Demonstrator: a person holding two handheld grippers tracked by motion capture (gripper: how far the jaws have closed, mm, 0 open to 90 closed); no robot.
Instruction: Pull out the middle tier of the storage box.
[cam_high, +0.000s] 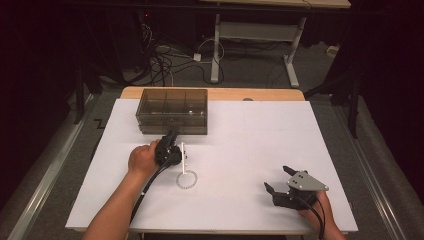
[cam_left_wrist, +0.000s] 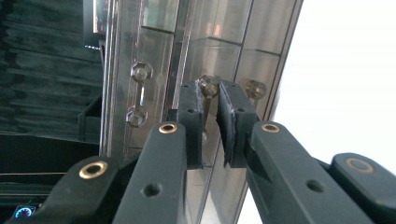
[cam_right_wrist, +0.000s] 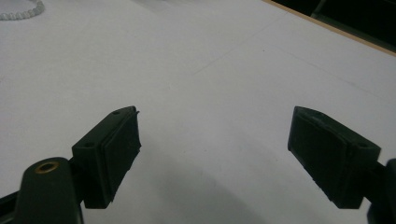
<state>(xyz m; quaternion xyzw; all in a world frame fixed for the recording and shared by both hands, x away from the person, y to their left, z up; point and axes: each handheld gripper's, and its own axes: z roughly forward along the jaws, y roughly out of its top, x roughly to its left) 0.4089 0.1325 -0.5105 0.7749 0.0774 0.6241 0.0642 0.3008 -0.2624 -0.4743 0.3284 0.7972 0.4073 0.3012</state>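
Observation:
A smoky clear plastic drawer box (cam_high: 172, 110) stands at the back left of the white table sheet (cam_high: 250, 140). My left gripper (cam_high: 172, 136) reaches its front face, held by a hand turned on its side. In the left gripper view the box (cam_left_wrist: 154, 46) is seen close up, and my left gripper (cam_left_wrist: 211, 93) is shut on a thin clear drawer handle (cam_left_wrist: 206, 88) that ends in hex knobs. My right gripper (cam_high: 277, 177) rests near the front right of the sheet. Its jaws stand wide open over bare sheet, with nothing between them (cam_right_wrist: 215, 116).
A white bead ring (cam_high: 186, 179) lies on the sheet just in front of the left hand, with a thin white stick (cam_high: 183, 157) beside the gripper. A second handle (cam_left_wrist: 137, 95) sits on the neighbouring drawer. The bead ring (cam_right_wrist: 23, 11) also shows far off in the right gripper view.

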